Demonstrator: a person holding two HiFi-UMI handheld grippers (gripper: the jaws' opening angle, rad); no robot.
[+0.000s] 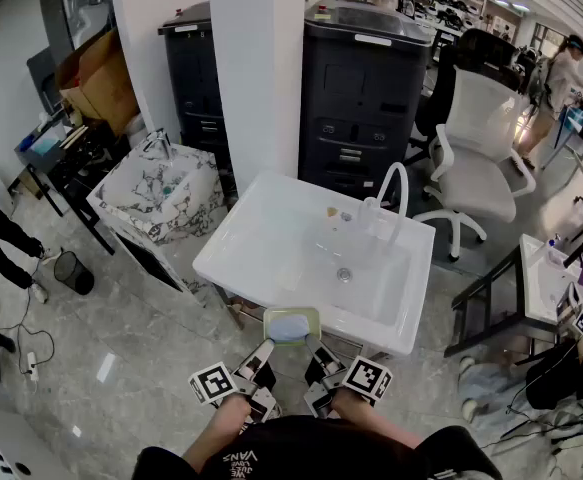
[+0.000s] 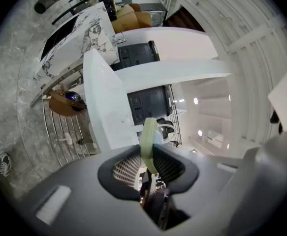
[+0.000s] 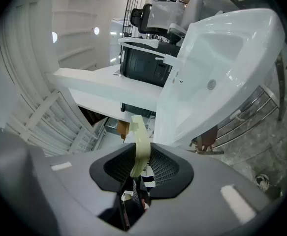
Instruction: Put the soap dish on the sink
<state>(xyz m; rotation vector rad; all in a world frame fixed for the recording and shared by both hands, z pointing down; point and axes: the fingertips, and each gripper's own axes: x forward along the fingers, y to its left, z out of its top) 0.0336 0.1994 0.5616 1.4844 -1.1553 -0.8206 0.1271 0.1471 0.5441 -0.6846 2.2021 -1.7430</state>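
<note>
I have both grippers up in front of me, pointing level at the white sink [image 1: 271, 198], and between them they carry the pale green soap dish [image 1: 270, 319].

In the left gripper view, the left gripper [image 2: 146, 167] has its jaws clamped on the dish's thin rim [image 2: 148, 140], which stands edge-on between the ribbed pads. The right gripper [image 3: 140, 167] pinches the opposite rim [image 3: 140, 140] in the same way.

From the head view, the left gripper [image 1: 260, 357] holds the dish's near left corner and the right gripper [image 1: 320, 359] holds its near right corner. The marker cubes [image 1: 214, 383] sit just behind them.

The dish lies flat with its open side up, and a light blue bar [image 1: 291, 328] sits inside it. It is at the middle of the sink's front edge, overlapping the rim there. I cannot tell whether it rests on the rim or hangs just above it.

The sink's basin has a drain [image 1: 344, 275] near its centre and a curved white faucet [image 1: 392, 180] at the back right.

Behind the sink stand a white pillar [image 1: 256, 68] and a dark cabinet [image 1: 361, 88]. A white office chair [image 1: 481, 138] is to the right. To the left, well apart from the white sink, is a marble-patterned sink [image 1: 141, 203].
</note>
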